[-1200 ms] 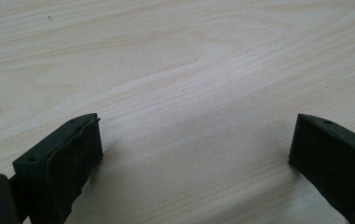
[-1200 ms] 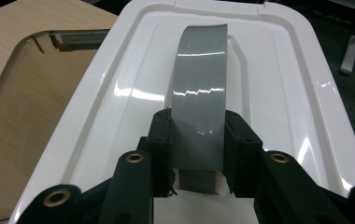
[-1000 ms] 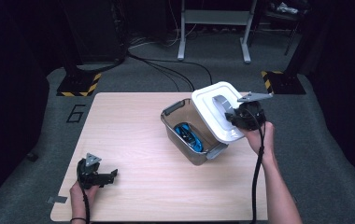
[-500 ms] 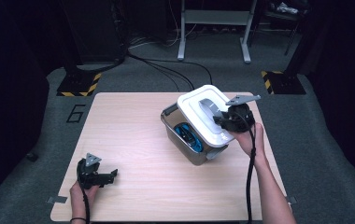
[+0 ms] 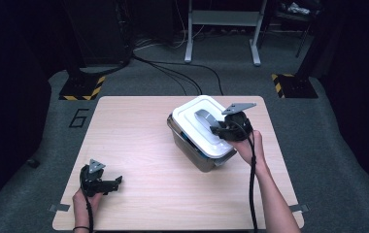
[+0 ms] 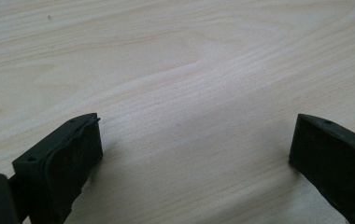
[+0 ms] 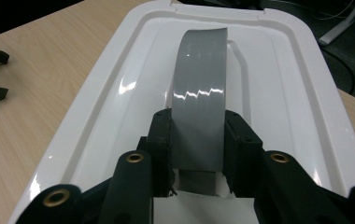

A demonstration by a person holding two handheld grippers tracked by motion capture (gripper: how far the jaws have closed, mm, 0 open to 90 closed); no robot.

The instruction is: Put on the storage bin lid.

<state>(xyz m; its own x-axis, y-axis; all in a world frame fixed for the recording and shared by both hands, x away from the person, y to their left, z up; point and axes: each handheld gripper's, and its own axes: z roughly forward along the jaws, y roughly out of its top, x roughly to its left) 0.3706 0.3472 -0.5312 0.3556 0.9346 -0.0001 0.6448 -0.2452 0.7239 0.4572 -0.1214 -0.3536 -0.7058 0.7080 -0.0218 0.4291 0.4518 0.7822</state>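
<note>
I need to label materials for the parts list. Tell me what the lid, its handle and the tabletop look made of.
Lid: glossy white moulded plastic, judging by sharp highlights and rounded ridges. Handle: smooth grey band, probably plastic, mirror-like glare across it; the right gripper clamps it. Tabletop: pale wood or wood-look laminate, matte, grain lines visible; which one cannot be told.

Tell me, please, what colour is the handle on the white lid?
Grey handle, seen best in the right gripper view.
</note>
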